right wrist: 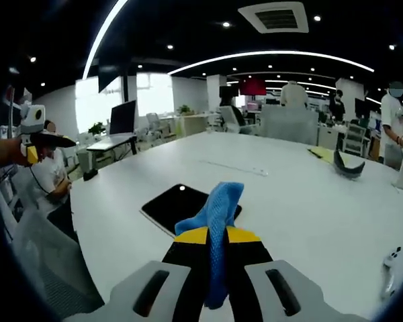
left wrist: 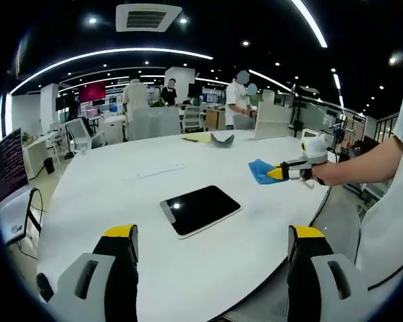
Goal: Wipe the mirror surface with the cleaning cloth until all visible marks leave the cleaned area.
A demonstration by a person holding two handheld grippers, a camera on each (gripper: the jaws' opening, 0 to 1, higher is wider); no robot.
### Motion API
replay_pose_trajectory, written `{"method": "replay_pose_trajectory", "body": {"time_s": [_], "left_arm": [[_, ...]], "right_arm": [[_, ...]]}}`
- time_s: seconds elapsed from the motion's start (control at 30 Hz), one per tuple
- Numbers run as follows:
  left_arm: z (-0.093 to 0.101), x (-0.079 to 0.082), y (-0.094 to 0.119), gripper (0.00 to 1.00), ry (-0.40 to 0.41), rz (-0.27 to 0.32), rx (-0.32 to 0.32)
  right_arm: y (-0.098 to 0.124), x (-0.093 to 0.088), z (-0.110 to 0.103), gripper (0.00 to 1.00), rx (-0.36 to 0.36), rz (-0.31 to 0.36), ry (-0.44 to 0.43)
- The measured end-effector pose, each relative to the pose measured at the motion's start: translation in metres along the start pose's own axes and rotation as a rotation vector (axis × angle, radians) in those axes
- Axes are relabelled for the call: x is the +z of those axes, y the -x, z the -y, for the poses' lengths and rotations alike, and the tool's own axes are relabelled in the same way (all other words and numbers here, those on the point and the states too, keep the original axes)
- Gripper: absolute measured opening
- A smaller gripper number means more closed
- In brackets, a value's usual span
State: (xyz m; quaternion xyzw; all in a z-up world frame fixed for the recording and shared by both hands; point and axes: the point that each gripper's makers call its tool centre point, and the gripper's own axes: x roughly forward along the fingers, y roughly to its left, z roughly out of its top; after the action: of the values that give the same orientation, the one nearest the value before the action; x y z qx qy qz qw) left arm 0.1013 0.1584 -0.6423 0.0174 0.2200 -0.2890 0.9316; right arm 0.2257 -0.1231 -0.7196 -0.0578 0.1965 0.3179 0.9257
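Mirror: the flat, dark, glossy rectangular mirror with rounded corners and a pale edge [left wrist: 200, 209] lies face up on the white round table [left wrist: 107, 201], a ceiling light reflected in it. In the right gripper view it sits just beyond your raised cloth [right wrist: 176, 204].

Cloth: the blue, woven-looking cleaning cloth [right wrist: 217, 218] is pinched in your right gripper [right wrist: 217, 236], its loose end standing up past the jaws. In the left gripper view the same cloth [left wrist: 261, 170] hangs from that gripper [left wrist: 277, 173] above the table, apart from the mirror.

Right gripper: jaws pressed together on the cloth, yellow tips either side of it.

Left gripper: your left gripper [left wrist: 215, 243] has its jaws spread wide and holds nothing, poised over the near table edge short of the mirror.

How the cloth handles: likely soft, light and floppy. A pinch at one end leaves the rest to drag, so lay the free part flat on the glass for wiping.

How the mirror handles: probably stiff, thin, smooth and breakable, and apt to slide on the table. Steady it at a bare edge or corner with the left gripper, not on the face.

Marks: too small to tell from either view.

Progress: wiping looks not yet begun.
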Motion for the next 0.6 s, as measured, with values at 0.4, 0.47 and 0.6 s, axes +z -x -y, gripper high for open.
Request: {"method": "replay_pose_trajectory", "body": {"time_s": [0.4,0.47,0.6], "left_arm": [[-0.008,0.001,0.001,0.93,0.004,0.005,-0.018],[-0.009,0.003,0.001,0.93,0.005,0.012,-0.018],[-0.009,0.002,0.0,0.93,0.0,0.009,-0.024]], "right_arm": [[-0.016,0.017,-0.022,0.03,0.031,0.018,-0.006],[-0.017,0.025,-0.032,0.03,0.052,0.034,-0.005],[-0.024,0.036,-0.049,0.03,0.083,0.042,0.029]]}}
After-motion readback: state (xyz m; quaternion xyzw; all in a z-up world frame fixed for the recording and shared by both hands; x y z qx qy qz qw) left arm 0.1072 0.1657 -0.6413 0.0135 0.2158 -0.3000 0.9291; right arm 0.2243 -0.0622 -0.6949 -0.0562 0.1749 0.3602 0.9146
